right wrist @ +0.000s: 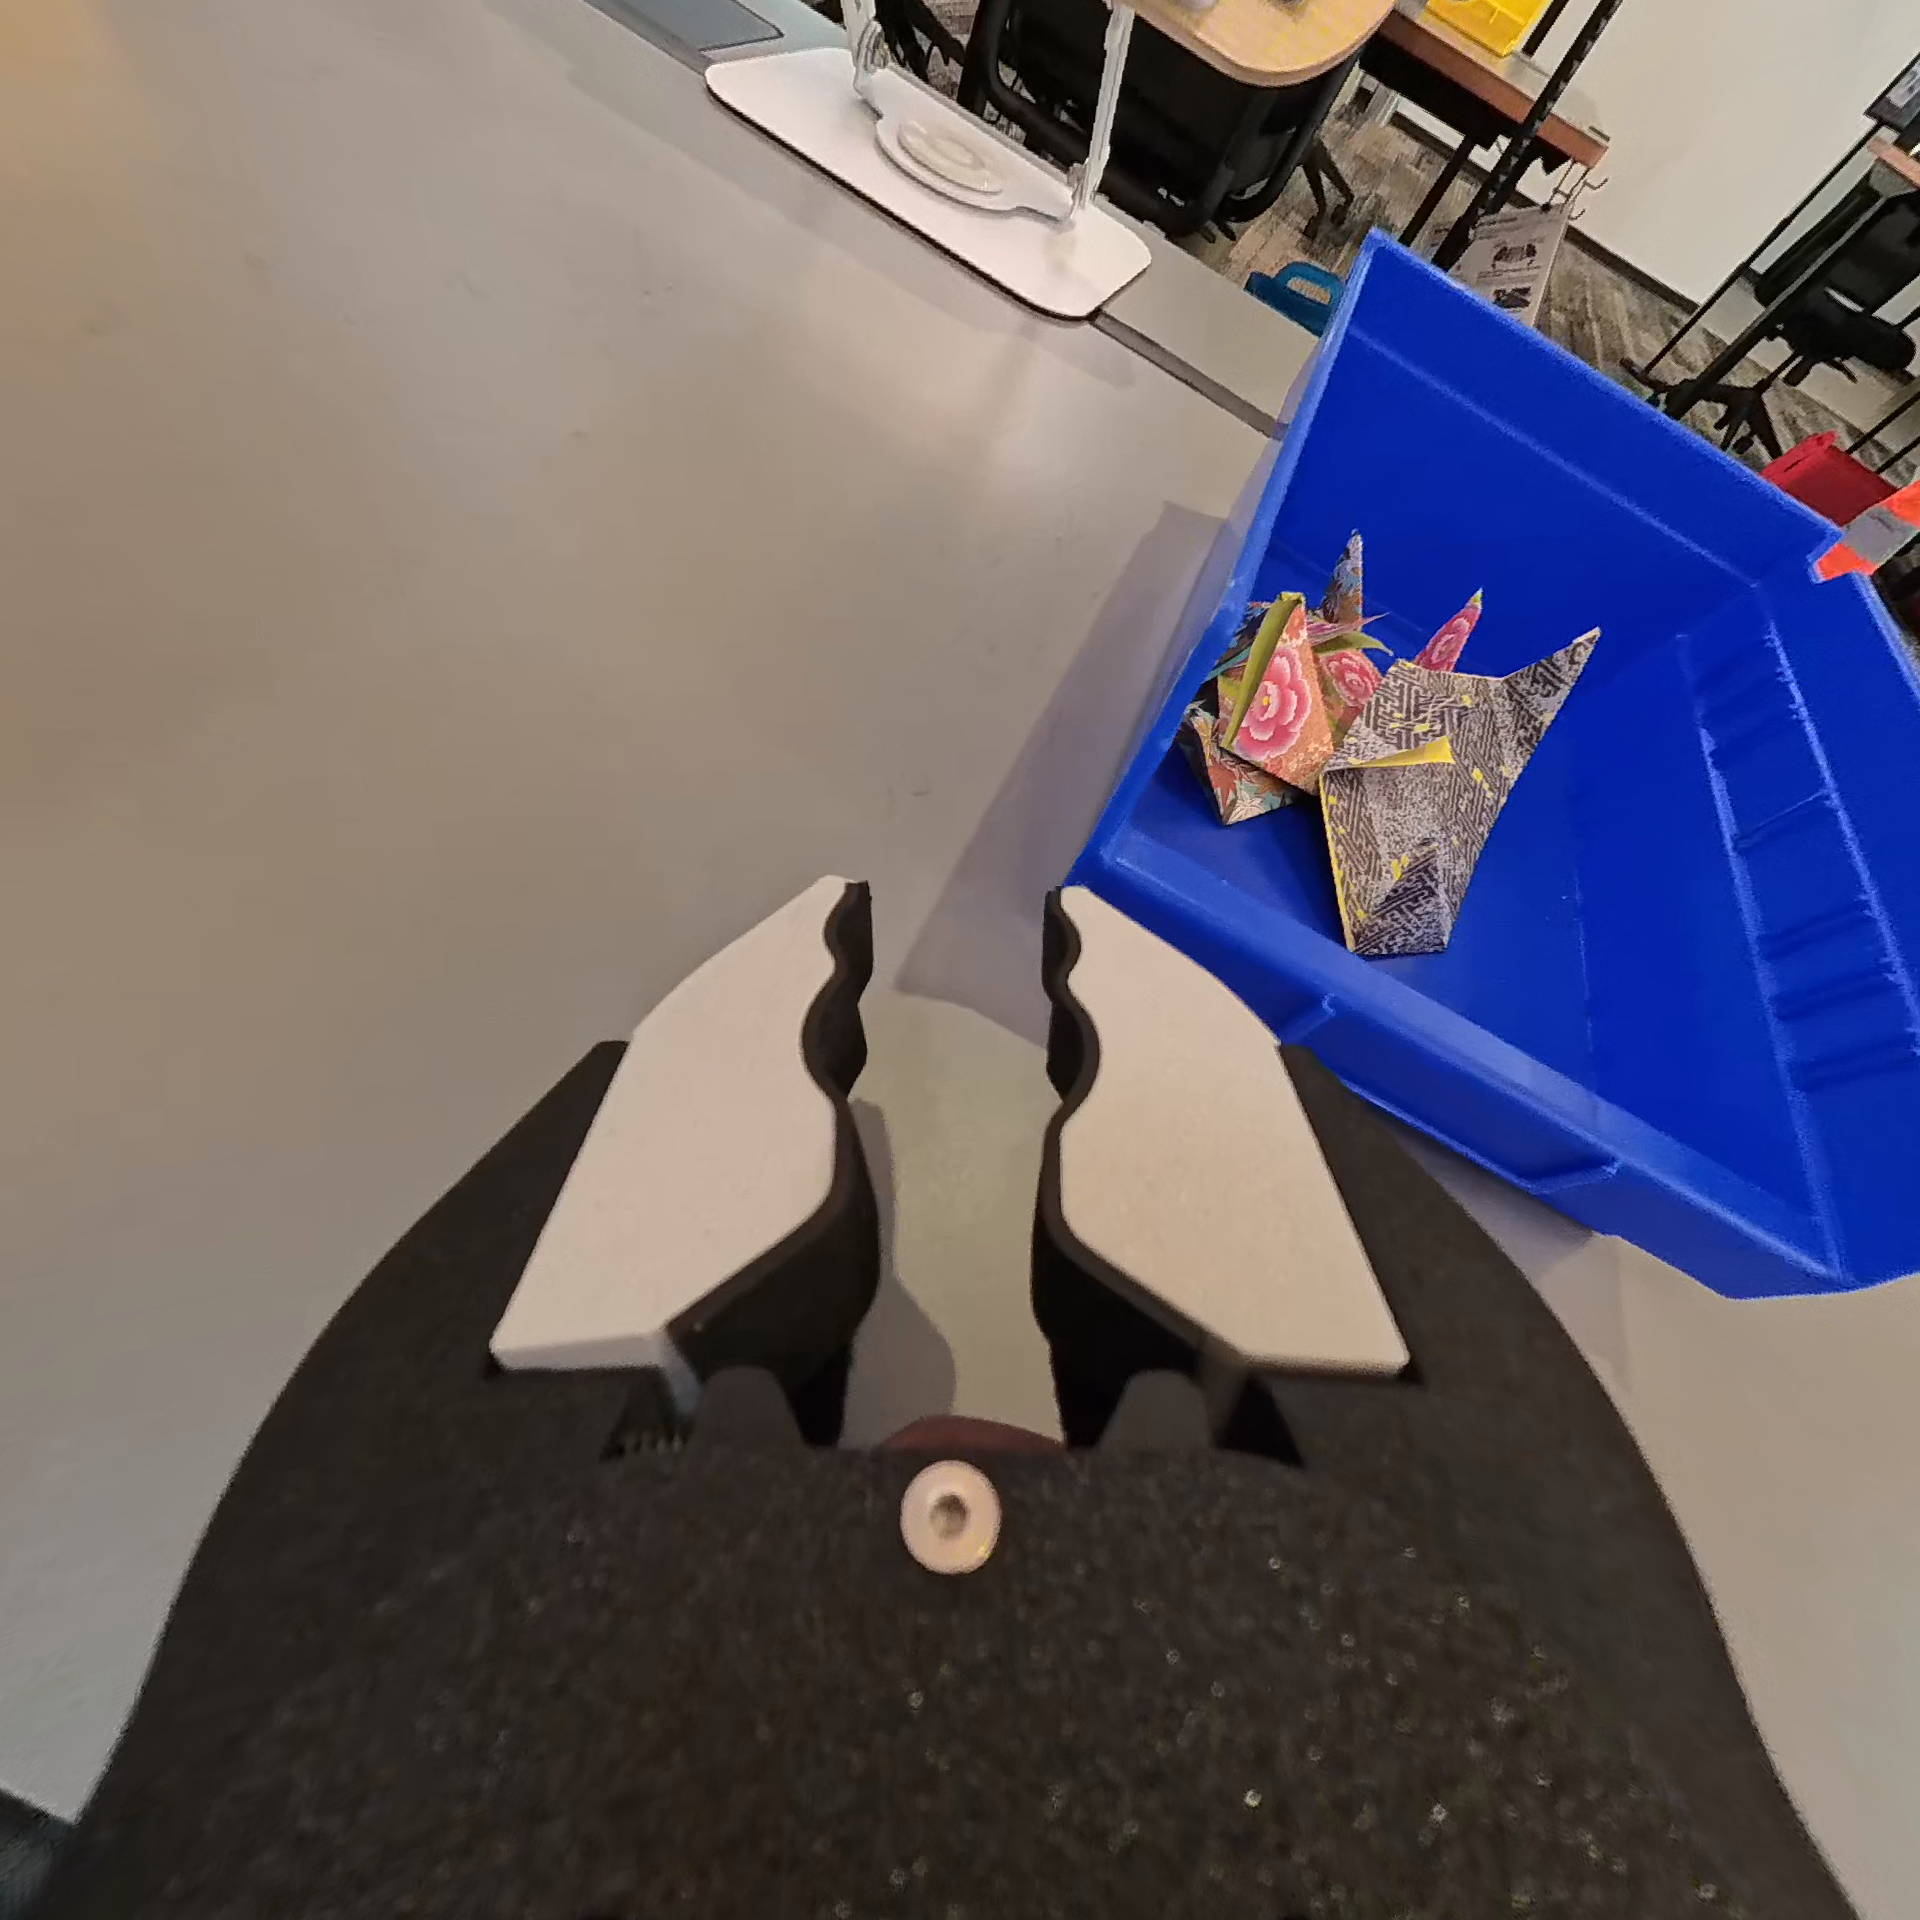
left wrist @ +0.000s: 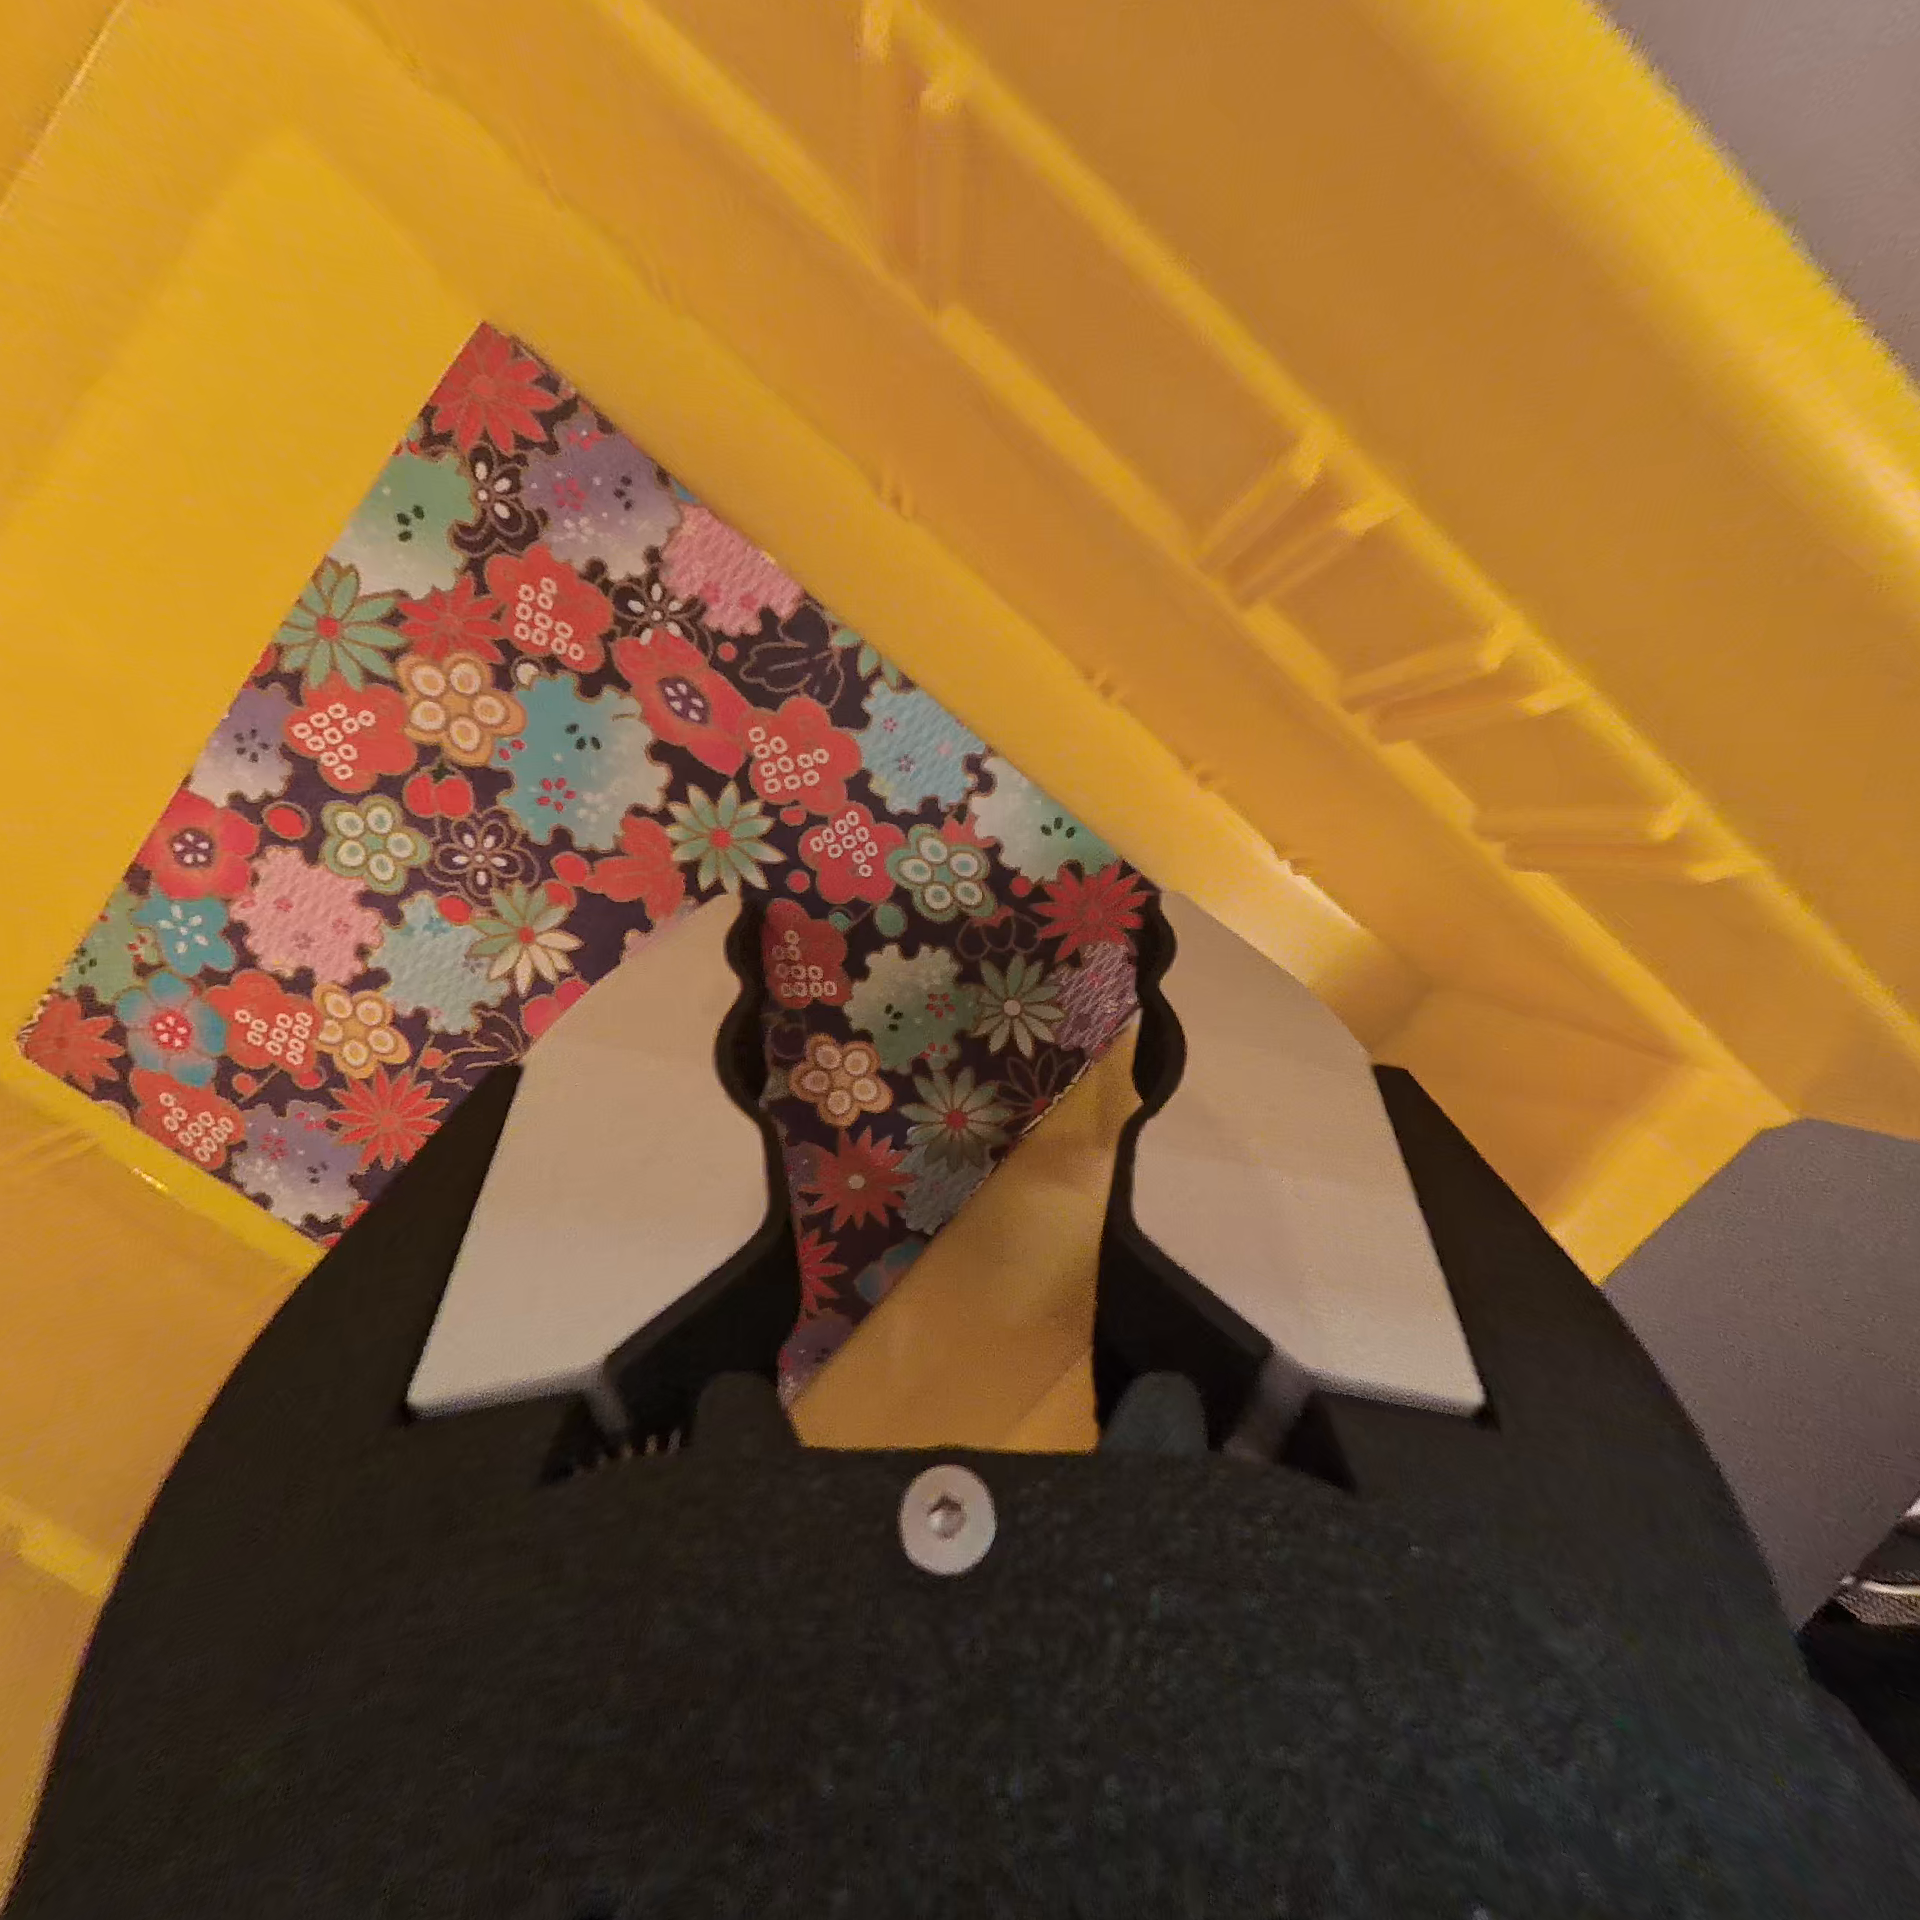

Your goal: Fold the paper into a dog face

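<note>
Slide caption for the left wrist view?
Left gripper open over a flat floral paper inside a yellow bin.

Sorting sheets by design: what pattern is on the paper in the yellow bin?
Multicoloured flowers on a dark ground cover the paper; the left wrist view shows it best.

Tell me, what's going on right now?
Left gripper open, over floral paper lying flat in yellow bin. Right gripper open, empty, over grey table. Folded papers in blue bin.

Black speckled tongs (right wrist: 956, 914), grey wavy-edged fingers (right wrist: 727, 1122), silver hex screw (right wrist: 950, 1516).
</note>
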Available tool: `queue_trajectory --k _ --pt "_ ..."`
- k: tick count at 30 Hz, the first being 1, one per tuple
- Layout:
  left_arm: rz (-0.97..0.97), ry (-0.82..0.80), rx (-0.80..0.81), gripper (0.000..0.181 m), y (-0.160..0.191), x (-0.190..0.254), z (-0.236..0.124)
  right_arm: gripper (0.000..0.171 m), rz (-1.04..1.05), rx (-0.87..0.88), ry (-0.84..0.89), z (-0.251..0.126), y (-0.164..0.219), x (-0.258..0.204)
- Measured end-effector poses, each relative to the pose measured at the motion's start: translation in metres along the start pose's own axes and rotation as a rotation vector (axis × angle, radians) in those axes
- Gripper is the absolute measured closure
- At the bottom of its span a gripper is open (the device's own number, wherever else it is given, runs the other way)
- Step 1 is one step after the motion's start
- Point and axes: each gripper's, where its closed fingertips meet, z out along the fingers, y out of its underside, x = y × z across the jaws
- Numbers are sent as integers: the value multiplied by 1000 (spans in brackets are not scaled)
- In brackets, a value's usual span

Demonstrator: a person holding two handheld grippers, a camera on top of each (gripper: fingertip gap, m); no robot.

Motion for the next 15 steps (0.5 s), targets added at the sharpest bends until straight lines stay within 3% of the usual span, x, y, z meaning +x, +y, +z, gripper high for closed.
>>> queue_trajectory --k 3,15 --pt "1 -27 6 111 0 -5 1 140 -1 -3 1 0 1 1" --pt "65 -16 2 150 -1 11 1 140 -19 -23 -7 3 6 -2"
